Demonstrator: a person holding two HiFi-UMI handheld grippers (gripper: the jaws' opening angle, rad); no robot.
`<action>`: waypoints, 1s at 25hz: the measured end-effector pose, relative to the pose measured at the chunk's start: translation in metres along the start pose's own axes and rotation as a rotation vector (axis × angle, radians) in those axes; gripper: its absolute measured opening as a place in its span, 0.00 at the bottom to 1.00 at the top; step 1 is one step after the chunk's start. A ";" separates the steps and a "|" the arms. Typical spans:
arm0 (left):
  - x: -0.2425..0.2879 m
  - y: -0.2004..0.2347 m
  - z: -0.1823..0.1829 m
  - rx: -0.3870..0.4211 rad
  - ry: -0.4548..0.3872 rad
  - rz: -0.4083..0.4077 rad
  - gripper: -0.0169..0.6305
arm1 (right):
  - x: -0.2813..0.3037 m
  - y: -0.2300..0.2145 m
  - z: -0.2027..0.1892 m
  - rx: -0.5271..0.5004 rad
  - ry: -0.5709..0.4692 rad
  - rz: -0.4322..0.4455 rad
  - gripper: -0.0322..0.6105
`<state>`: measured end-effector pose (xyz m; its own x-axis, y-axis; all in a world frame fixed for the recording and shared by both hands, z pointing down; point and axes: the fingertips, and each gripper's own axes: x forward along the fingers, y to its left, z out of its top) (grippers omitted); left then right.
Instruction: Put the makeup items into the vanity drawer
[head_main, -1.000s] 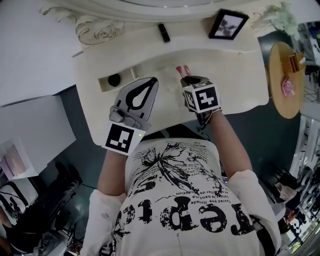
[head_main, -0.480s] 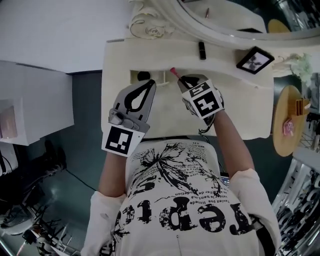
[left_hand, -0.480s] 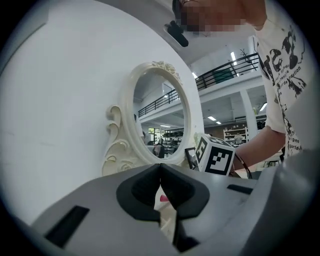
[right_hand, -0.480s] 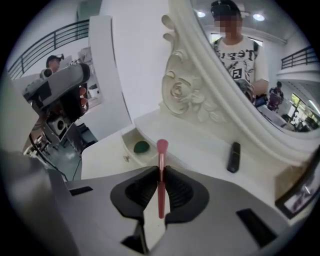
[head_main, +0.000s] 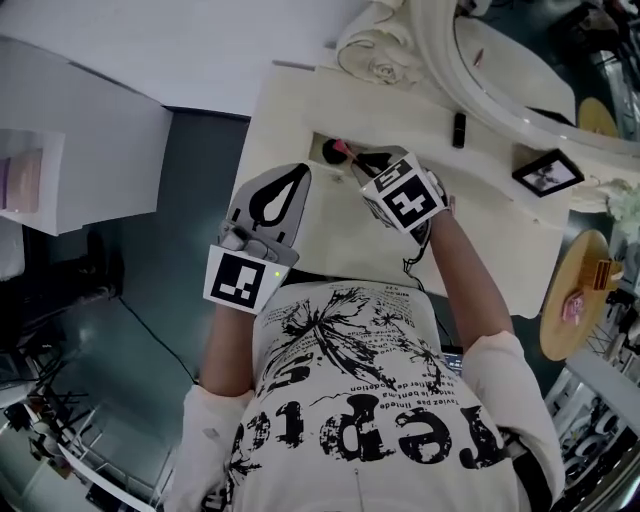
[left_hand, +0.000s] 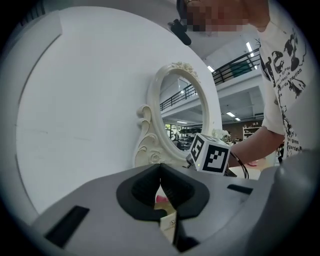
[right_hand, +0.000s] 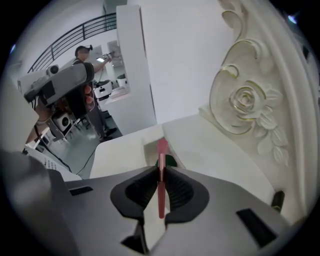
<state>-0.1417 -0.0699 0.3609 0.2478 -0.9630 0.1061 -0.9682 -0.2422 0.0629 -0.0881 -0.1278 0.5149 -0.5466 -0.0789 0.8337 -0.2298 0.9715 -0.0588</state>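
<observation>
Right claw (right_hand: 160, 170) clamped on pink makeup stick (right_hand: 160, 182); we see its tip over the open drawer (right_hand: 149, 150) in the table (right_hand: 210, 145). Left claw (left_hand: 160, 172) closed, empty.

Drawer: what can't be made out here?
Drawer interior: head view, right gripper and pink brush cover most of it; right gripper view, its own jaws block it.
Dark item inside: mostly behind the brush, too small to identify.
Vanity top: left gripper view, left gripper body hides it.
</observation>
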 end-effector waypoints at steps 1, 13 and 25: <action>-0.004 0.004 0.000 0.001 0.003 0.011 0.05 | 0.003 0.003 0.004 -0.023 0.008 0.010 0.15; -0.020 0.017 -0.014 -0.014 0.021 0.079 0.05 | 0.029 0.005 0.011 -0.058 0.016 0.008 0.15; -0.004 -0.013 -0.002 -0.003 -0.001 -0.015 0.05 | -0.008 -0.010 -0.006 0.111 -0.075 -0.059 0.43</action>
<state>-0.1296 -0.0627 0.3613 0.2619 -0.9594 0.1042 -0.9643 -0.2559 0.0676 -0.0761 -0.1356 0.5121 -0.5874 -0.1555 0.7942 -0.3488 0.9342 -0.0751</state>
